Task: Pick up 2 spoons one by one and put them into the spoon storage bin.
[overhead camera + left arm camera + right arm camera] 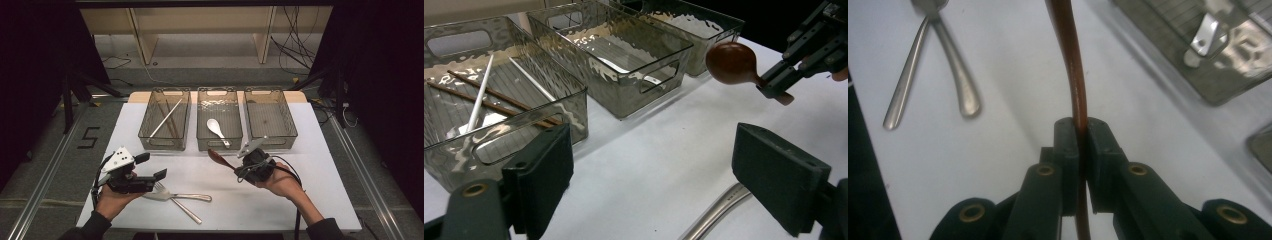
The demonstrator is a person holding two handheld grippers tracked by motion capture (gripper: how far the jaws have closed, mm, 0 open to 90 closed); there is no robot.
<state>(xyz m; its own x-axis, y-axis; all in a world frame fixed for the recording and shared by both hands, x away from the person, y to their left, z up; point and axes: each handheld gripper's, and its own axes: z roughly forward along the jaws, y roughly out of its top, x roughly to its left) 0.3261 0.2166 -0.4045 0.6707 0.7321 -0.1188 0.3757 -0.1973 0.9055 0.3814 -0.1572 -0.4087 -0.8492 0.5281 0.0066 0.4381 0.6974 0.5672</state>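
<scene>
The wooden spoon [219, 158] is held above the white table [330, 200], just in front of the middle bin [219, 142], its long axis running from the bowl at ten o'clock to the handle at four o'clock. The handle is clamped between the closed jaws of the right gripper [239, 169], carried in a raised hand. The left gripper [161, 174] is held level over two forks [175, 196], jaws wide apart. The spoon's bowl is cut off in the right gripper view.

Dim, dark surroundings; white table [300, 200] lit from above, soft blur, glare on bins [624, 65]
</scene>
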